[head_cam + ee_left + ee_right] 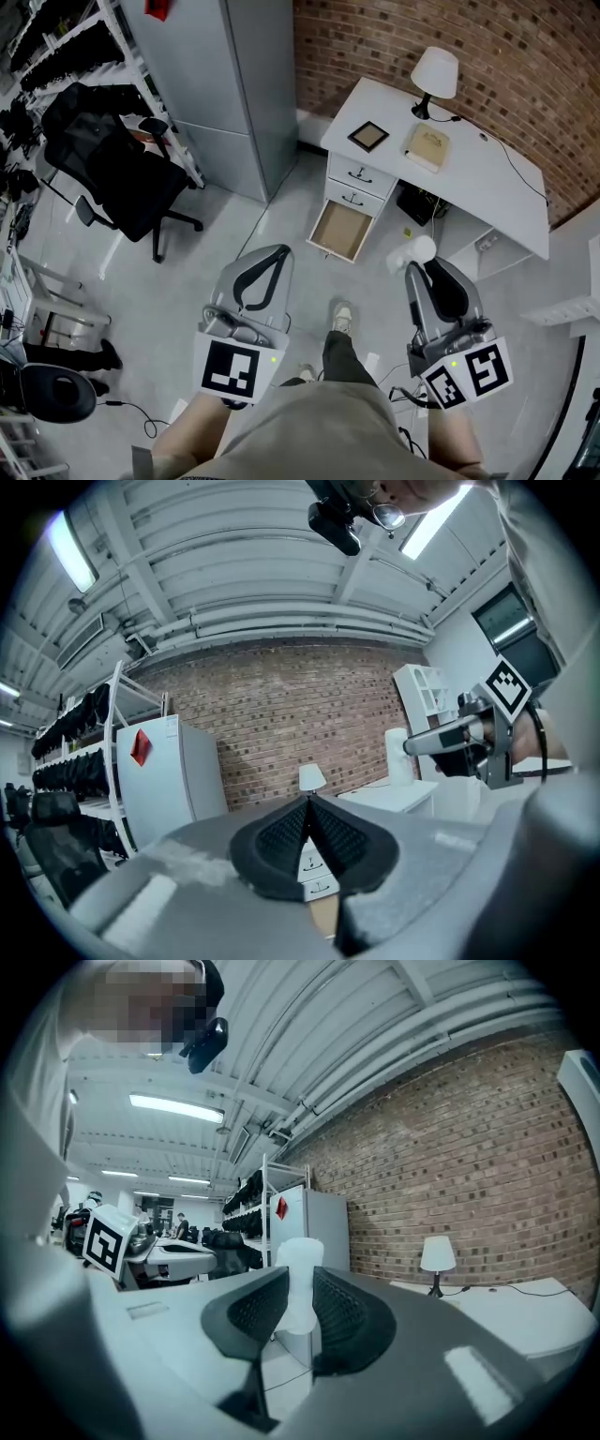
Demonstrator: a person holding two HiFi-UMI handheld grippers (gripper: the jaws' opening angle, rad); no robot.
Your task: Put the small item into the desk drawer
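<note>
Ok, item (300, 1252) btwn right gripper (300, 1283) jaws.

White item (411, 253), one end hidden between jaws

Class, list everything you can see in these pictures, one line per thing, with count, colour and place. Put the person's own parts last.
desk: one, white, against the brick wall
drawers: three, white, at the desk's end nearest the cabinet
lowest drawer: one of the three, pulled open, brown inside
lamp: one, white, at the back of the desk
picture frame: one, dark, on the desk above the drawers
book: one, beige, on the desk by the lamp
cabinet: one, grey, beside the desk
office chair: one, black, on the floor
small item: one, white, between the right gripper's jaws
left gripper: grey, jaws together, empty
right gripper: grey, shut on the small item
shoe: one, pale, between the grippers
</note>
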